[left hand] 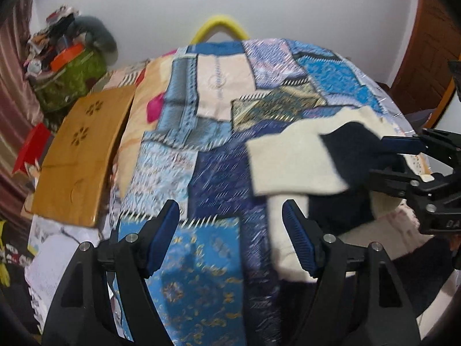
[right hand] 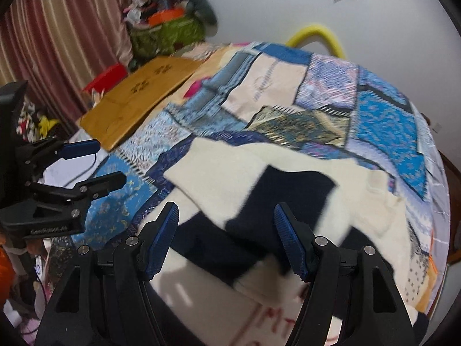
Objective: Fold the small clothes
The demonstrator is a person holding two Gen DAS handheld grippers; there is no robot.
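You have one garment point(right hand: 230, 178) to fold, a cream piece with navy panels, lying on the patchwork quilt point(left hand: 219, 86) that covers the bed. It sits toward the near right part of the quilt as your left camera sees it, and directly under your right tool point(right hand: 226, 238). A cream flap point(left hand: 288, 164) is folded over the navy part, and its long axis seems to run from near left to far right across the quilt, though blur makes that hard to be sure of.

You hold two tools. Your left tool point(left hand: 232, 236) is released: its blue pads stand wide apart with only quilt between them, clear of the garment's left edge. Your right tool is also released, its pads spread over the navy panel point(right hand: 294, 190) without pressing on it. Both tools tilt steeply down toward the bed. In the left camera, your right tool comes in from the right edge over the garment.

Beside the quilt lies one tan wooden board point(left hand: 80, 158) with cut-out flower shapes, and a yellow curved bar point(left hand: 219, 27) rises behind the bed.
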